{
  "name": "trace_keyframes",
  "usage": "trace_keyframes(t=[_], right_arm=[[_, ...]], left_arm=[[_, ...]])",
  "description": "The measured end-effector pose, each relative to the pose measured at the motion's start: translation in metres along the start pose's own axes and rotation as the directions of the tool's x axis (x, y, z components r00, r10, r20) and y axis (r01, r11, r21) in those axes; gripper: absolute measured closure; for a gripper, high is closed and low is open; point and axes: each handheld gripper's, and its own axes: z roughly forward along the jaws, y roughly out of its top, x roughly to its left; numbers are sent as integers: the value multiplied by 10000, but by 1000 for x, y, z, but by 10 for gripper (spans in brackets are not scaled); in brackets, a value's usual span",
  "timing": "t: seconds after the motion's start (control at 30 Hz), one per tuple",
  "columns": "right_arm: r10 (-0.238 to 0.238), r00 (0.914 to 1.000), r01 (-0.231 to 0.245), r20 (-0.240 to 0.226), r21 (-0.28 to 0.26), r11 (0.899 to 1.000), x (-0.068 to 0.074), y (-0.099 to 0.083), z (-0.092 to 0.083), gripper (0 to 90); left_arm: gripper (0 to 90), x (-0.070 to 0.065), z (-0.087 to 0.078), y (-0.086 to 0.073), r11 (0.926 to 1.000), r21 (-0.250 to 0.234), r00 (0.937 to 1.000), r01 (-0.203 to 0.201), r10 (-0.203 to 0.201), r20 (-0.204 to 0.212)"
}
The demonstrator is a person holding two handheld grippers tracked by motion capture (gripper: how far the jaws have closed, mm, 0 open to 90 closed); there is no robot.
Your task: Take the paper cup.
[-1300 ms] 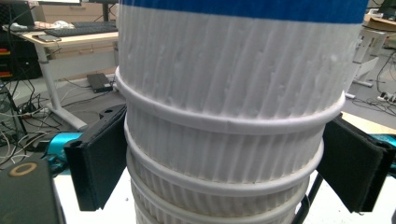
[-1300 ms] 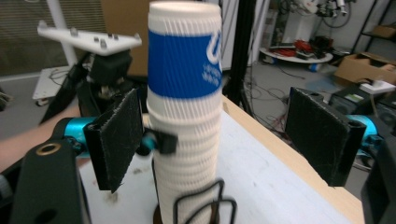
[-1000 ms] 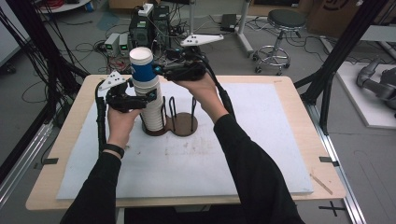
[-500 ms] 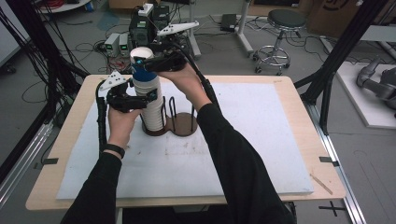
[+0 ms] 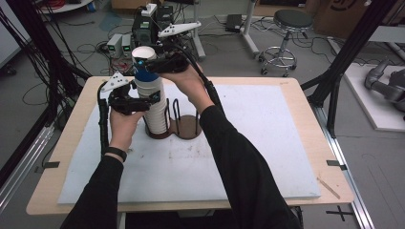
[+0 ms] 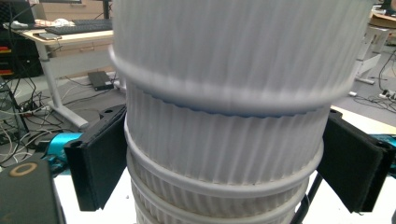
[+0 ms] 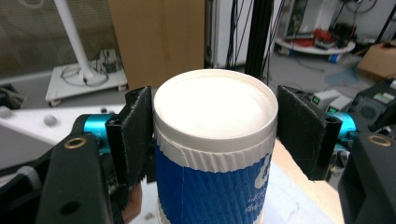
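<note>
Standing in a wire holder (image 5: 184,125) at the frame's upper left, a stack of white ribbed cups (image 5: 155,109) is being clamped by the left gripper (image 5: 143,101). Its blue-sleeved top cup (image 5: 144,67) is being gripped near the rim by the right gripper (image 5: 149,63).

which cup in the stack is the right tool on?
The blue-sleeved cup at the very top, upside down with its white base up. The right tool straddles it; the cups below are plain white ribbed, flanked by the left tool.
</note>
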Motion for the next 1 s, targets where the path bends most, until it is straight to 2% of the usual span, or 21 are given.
trace_keyframes(t=[0.17, 0.4, 0.53, 0.73, 0.8, 0.87, 0.93, 1.0], right_arm=[[54, 10000, -51, 37, -660, 9978, 1, 8, -11, 308], [11, 10000, -15, -40, -1061, 9944, 4, 19, -19, 308], [-56, 10000, 64, 58, -1558, 9878, 7, 29, -30, 308], [-243, 9996, 265, 135, -1972, 9800, 10, 38, -48, 308], [-286, 9995, 309, 142, -2026, 9788, 10, 40, -51, 308], [-483, 9985, 523, 253, -1921, 9800, 9, 42, -61, 308], [-507, 9983, 551, 279, -1894, 9804, 9, 42, -65, 308], [-483, 9985, 521, 240, -1993, 9786, 7, 41, -77, 308]], left_arm=[[113, -1, 0, 0, 10000, 2, 10000, -19, 19, -2], [113, 0, 0, 0, 10000, 15, 10000, -3, 3, 9], [113, 0, 0, 2, 9999, 118, 10000, -28, 28, 8], [113, 0, 0, 2, 9999, 108, 10000, 7, -7, -5], [113, 0, 0, 2, 10000, 93, 10000, 22, -21, -6], [113, 0, 1, 2, 9999, 105, 10000, 22, -22, -26], [113, 0, 1, 2, 9999, 105, 10000, 20, -20, -25], [113, 0, 1, 2, 9999, 82, 10000, 76, -76, -36]])
